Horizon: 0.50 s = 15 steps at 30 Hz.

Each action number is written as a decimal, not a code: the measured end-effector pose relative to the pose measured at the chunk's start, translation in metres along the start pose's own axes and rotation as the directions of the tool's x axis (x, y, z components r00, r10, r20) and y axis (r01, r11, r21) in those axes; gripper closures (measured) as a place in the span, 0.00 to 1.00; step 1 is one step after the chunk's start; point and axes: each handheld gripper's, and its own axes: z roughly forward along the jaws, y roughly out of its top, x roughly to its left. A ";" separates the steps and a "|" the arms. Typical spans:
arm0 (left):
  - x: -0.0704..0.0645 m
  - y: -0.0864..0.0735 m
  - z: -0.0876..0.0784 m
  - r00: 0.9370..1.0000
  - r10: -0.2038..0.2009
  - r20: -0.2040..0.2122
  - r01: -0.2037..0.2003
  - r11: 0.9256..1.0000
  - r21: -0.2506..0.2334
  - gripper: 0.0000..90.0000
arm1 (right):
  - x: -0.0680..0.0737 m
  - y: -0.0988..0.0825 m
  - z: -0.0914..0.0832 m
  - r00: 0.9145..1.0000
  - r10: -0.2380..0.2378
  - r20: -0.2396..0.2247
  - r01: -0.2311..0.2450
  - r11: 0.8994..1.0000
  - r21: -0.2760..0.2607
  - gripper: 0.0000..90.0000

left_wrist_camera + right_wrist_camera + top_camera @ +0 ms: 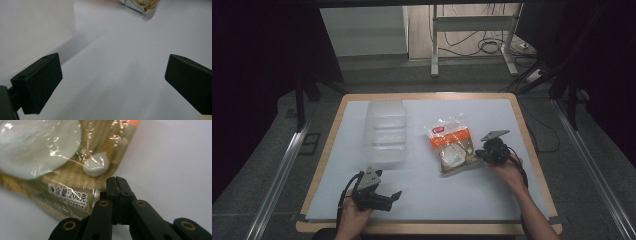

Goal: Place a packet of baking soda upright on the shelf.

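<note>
The right gripper (117, 181) is clenched on the bottom edge of the snack bag (453, 145) lying mid-table, the left gripper (112, 82) rests released, so lifting it toward the clear container (384, 131) seems next.

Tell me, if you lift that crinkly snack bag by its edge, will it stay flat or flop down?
Probably flop. The snack bag is thin, shiny, wrinkled film, so it likely bends rather than staying stiff. The white pieces inside look loose and may slide toward the low end. The right gripper is shut on the bag's edge; glossy film could slip, though that is uncertain.
</note>
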 end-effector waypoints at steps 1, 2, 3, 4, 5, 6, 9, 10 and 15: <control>0.000 0.000 0.000 1.000 0.002 0.000 -0.002 1.000 0.002 0.01 | 0.001 -0.001 -0.001 1.000 -0.002 -0.003 0.002 1.000 0.001 0.99; 0.000 0.000 0.000 1.000 0.002 0.000 -0.002 1.000 0.002 0.01 | 0.003 -0.002 -0.002 1.000 -0.002 -0.011 0.002 1.000 0.000 0.99; 0.000 0.000 0.000 1.000 0.003 0.000 -0.003 1.000 0.003 0.01 | 0.003 -0.002 -0.002 1.000 -0.002 -0.011 0.002 1.000 0.000 0.99; -0.001 0.000 0.001 1.000 0.005 0.000 -0.005 1.000 0.003 0.01 | 0.005 -0.005 -0.004 1.000 -0.001 -0.028 0.001 1.000 0.002 0.99; -0.001 0.001 0.001 1.000 0.006 0.000 -0.006 1.000 0.003 0.01 | 0.007 -0.006 -0.005 0.999 -0.001 -0.037 0.001 1.000 0.005 0.99; -0.001 0.001 0.001 1.000 0.006 0.000 -0.006 1.000 0.003 0.01 | 0.007 -0.006 -0.005 0.999 -0.001 -0.037 0.001 1.000 0.005 0.99; -0.001 0.001 0.001 1.000 0.007 0.001 -0.007 1.000 0.004 0.01 | 0.015 -0.009 -0.008 0.998 -0.006 -0.061 0.006 1.000 0.005 0.99; -0.001 0.001 0.001 1.000 0.008 0.002 -0.008 1.000 0.002 0.01 | 0.015 -0.009 -0.008 0.998 -0.006 -0.061 0.006 1.000 0.005 0.99; -0.001 0.002 0.002 1.000 0.010 0.004 -0.010 1.000 0.004 0.01 | 0.029 -0.014 -0.012 0.997 -0.020 -0.076 0.021 1.000 0.014 0.99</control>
